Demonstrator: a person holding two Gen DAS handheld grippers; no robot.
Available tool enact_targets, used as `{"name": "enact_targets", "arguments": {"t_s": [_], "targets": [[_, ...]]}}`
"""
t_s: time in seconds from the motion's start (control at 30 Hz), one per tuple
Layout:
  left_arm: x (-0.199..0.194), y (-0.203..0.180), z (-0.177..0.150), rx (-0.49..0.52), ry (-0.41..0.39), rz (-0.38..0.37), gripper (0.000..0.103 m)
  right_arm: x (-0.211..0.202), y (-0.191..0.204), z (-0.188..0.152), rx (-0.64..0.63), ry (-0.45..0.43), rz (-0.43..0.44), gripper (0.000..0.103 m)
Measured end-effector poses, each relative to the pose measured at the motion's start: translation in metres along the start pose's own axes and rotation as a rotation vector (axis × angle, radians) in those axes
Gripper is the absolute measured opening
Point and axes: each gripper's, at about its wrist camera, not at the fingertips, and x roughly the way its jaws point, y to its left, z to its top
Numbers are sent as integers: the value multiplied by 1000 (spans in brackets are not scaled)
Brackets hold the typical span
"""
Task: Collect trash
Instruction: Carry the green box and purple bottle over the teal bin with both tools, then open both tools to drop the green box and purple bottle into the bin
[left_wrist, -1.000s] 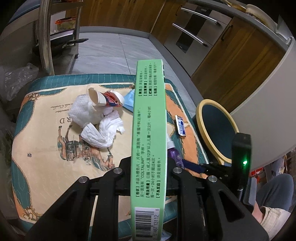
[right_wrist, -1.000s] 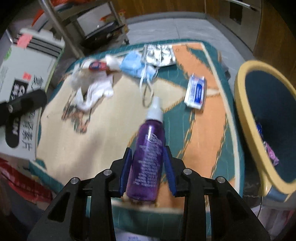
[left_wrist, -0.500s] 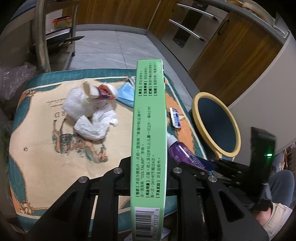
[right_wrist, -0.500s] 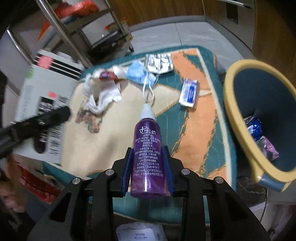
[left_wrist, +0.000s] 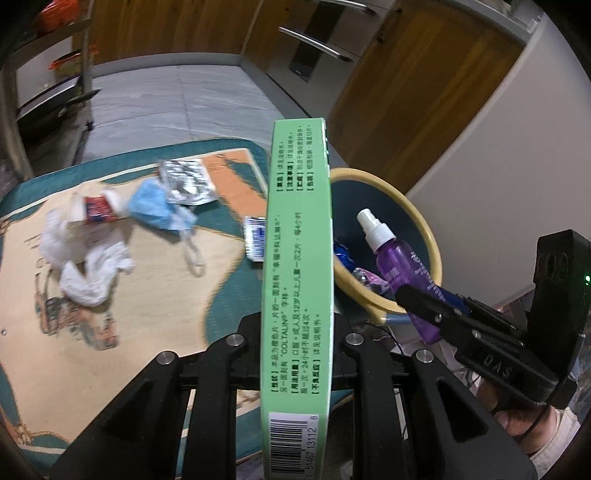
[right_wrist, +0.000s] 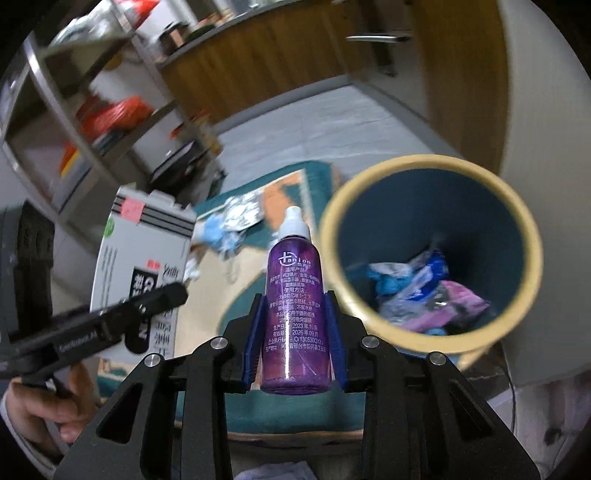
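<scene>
Nearest the right wrist view, a translucent purple plastic spray bottle with a white nozzle (right_wrist: 294, 295) is clamped upright between the blue pads of the right gripper (right_wrist: 294, 317), its smooth round body seated deep between the jaws, probably so that it cannot slip while carried; it is held just beside the rim of the bin, not yet over the opening. In the left wrist view, a flat green cardboard medicine box printed with a barcode (left_wrist: 297, 280) is pinched edge-on by its two broad faces in the narrowly set jaws of the left gripper (left_wrist: 297, 332), a grip that suits a thin, rigid carton. Beyond both, a round blue waste bin with a cream-yellow rim (right_wrist: 388, 332) is seen standing on the floor against the mat's edge, crumpled foil and plastic wrappers already lying at its bottom, so both held items are judged ready for dropping. Farther off, on the teal and beige patterned mat (left_wrist: 155, 295), soft crumpled white tissues (left_wrist: 92, 266), a pale blue pleated face mask (left_wrist: 159, 210), a shiny silver blister pack (left_wrist: 186, 181) and a small blue-and-white sachet (left_wrist: 255, 236) are left uncollected.
</scene>
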Motion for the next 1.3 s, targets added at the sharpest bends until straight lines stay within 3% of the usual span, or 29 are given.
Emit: {"name": "enact_targets", "arguments": {"t_s": [0.23,0.6,1.1,1.3], "targets": [[25,-38,15,42,5,-52,19,-13,-45,2,109,-48,-43,33],[76,-80,42,106,42,-91,19,-6,-77,8,237,-68,-65,34],[123,-90,56,80,99,-98,19,12,-100,11,337,-23,-108,34],[117,-80,54,72,85,-88,28,11,-102,12,350,-33,-106,44]]}}
